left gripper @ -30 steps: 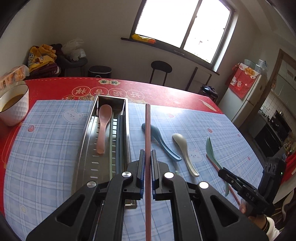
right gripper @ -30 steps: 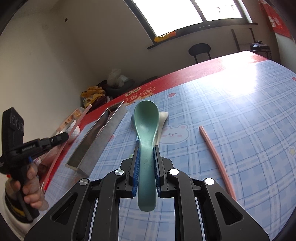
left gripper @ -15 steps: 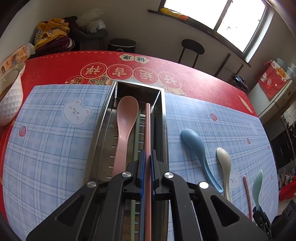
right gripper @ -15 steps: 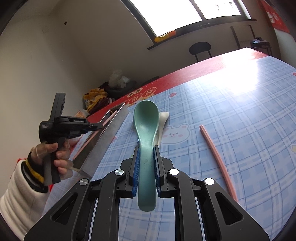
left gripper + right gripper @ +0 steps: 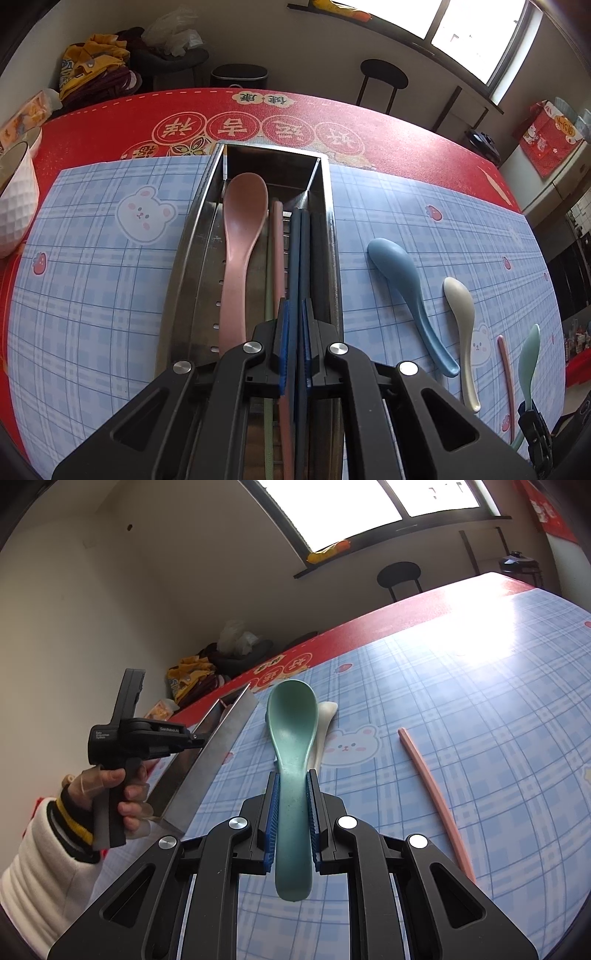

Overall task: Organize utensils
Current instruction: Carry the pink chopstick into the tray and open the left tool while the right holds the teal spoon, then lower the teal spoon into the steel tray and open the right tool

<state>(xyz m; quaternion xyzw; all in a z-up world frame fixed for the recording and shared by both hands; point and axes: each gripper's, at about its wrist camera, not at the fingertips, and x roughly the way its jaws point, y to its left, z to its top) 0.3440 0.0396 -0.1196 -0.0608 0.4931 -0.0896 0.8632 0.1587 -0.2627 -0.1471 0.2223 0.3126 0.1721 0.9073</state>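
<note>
From my left wrist, my left gripper (image 5: 293, 306) points steeply down over the near end of the steel tray (image 5: 328, 221), which runs from centre frame toward 12 o'clock. Its fingers are drawn together to a thin slit. I see only dark blue through that slit, and I cannot tell whether anything is pinched.

In the tray the pink spoon (image 5: 240, 240) lies on the 9 o'clock side, bowl end away from me. Next to it, toward 3 o'clock, lie a green chopstick (image 5: 268, 295), a pink chopstick (image 5: 277, 240) and two dark blue chopsticks (image 5: 299, 251).

On the checked mat (image 5: 92, 277) at 3 o'clock lie the blue spoon (image 5: 402, 277), then the cream spoon (image 5: 460, 317), then a second pink chopstick (image 5: 504, 369). At 4 o'clock my right gripper (image 5: 535, 428) holds the green spoon (image 5: 530, 354). A white bowl (image 5: 14, 206) sits at 9 o'clock, off the mat.

From my right wrist, my right gripper is clamped on the green spoon's handle. The spoon's bowl points toward 12 o'clock, above the mat. The cream spoon shows just behind it, the second pink chopstick lies at 3 o'clock, and the tray stands at 10 o'clock. At 9 o'clock my left hand (image 5: 110, 786), in a white sleeve (image 5: 37, 867), holds the left gripper over the tray.
</note>
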